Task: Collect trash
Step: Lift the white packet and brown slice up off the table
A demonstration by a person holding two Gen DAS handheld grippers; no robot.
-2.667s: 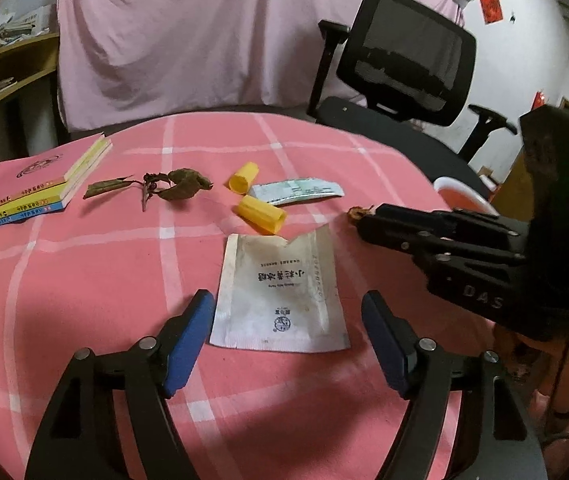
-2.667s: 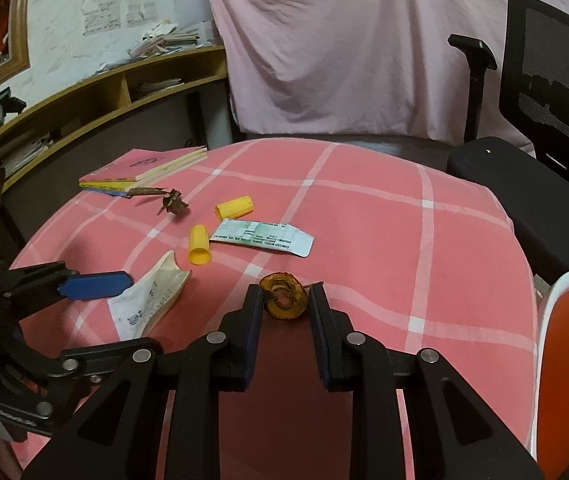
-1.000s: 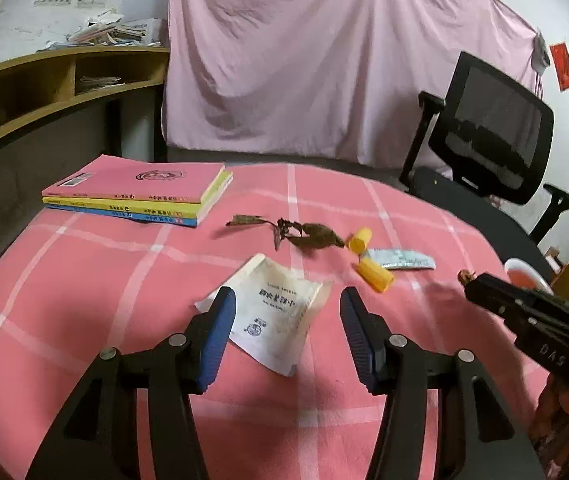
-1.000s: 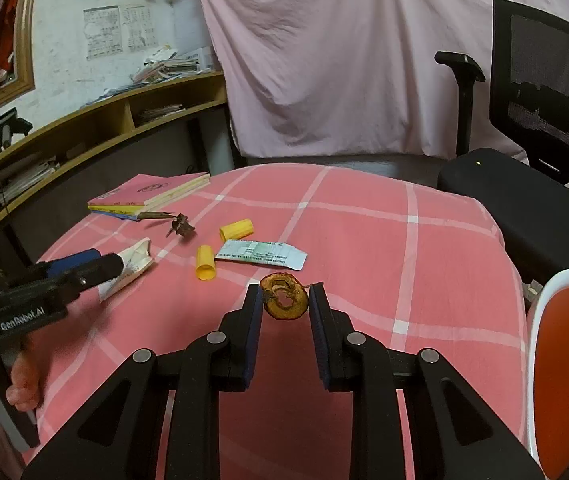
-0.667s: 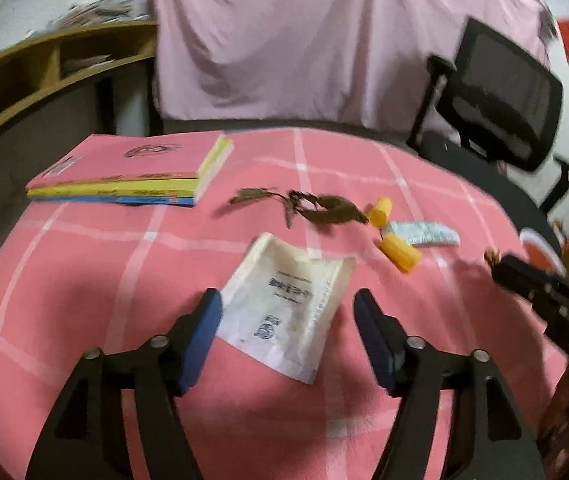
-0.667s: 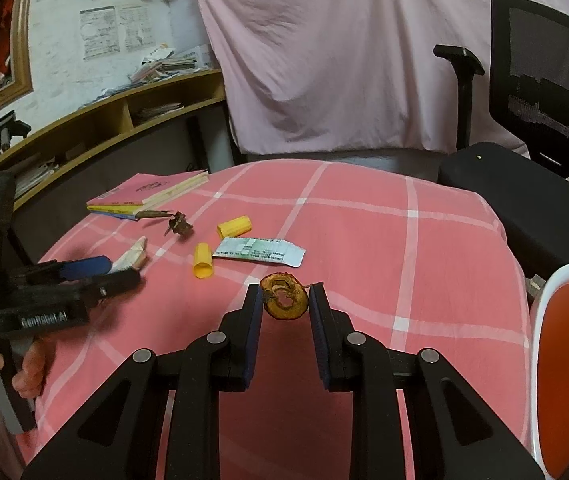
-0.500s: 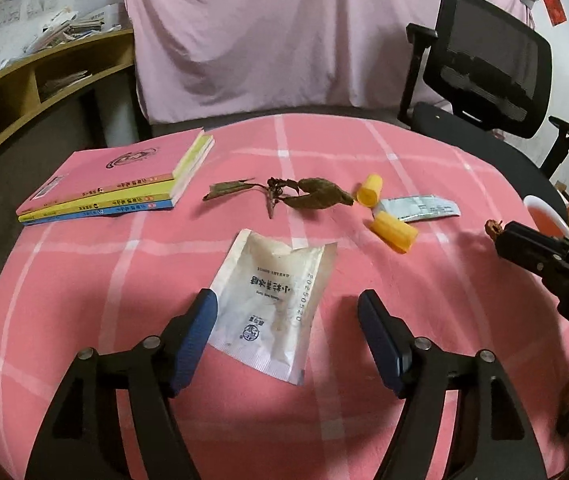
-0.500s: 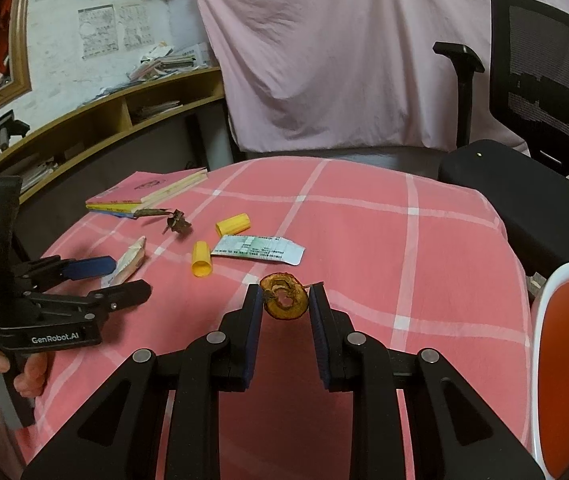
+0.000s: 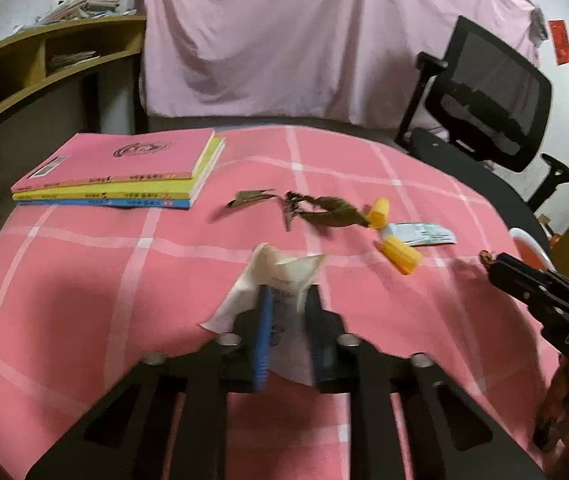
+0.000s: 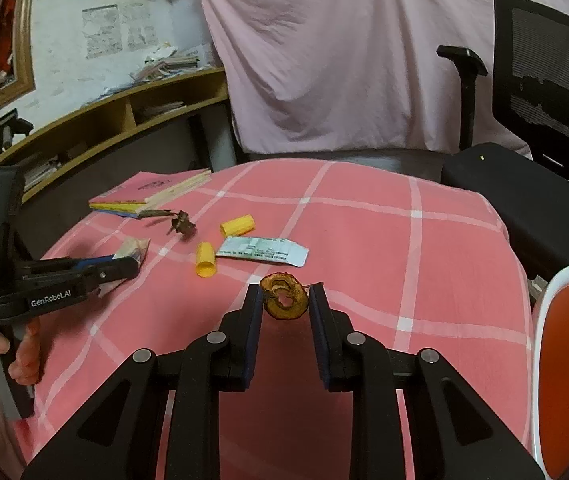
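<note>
One white packet (image 9: 284, 280) is now crumpled between my left gripper (image 9: 287, 312) fingers, whose jaws are closing on it; half a second ago it lay flat on the pink cloth (image 9: 84, 280) between wide-open fingers. So that piece counts as picked up. Beyond the packet lie dry leaves (image 9: 324, 212), two yellow caps (image 9: 400, 254) and a ticket (image 9: 420, 234). My right gripper (image 10: 286, 300) still pinches the dried fruit slice (image 10: 284, 296).

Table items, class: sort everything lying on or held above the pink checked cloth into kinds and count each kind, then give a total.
Books: 3
Yellow caps: 2
White sachet: 1
Printed wrapper: 1
Dried leaf sprig: 1
Dried fruit slice: 1
Total: 9
</note>
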